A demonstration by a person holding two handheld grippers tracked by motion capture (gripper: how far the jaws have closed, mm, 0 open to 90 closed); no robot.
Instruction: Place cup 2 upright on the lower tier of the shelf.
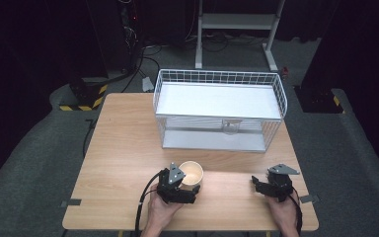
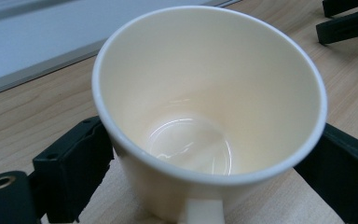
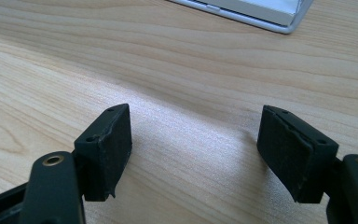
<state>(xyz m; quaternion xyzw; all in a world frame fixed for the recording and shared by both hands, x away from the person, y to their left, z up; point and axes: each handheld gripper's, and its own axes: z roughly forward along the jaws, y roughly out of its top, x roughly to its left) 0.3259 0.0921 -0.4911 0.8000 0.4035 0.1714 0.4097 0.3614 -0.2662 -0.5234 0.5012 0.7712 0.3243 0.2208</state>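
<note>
Standing upright, mouth up, the paper cup (image 2: 205, 107) sits between the left claw's (image 2: 205, 186) jaws; contact unclear.

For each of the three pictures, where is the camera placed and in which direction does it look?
High view: above the person's side, looking forward and down at the table, wire basket, both hands and grippers.
Left gripper view: on the left gripper, looking along its jaws, which flank the paper cup closely.
Right gripper view: on the right gripper, facing bare tabletop between open jaws.
Shared: the high and left gripper views both show the cup.
</note>
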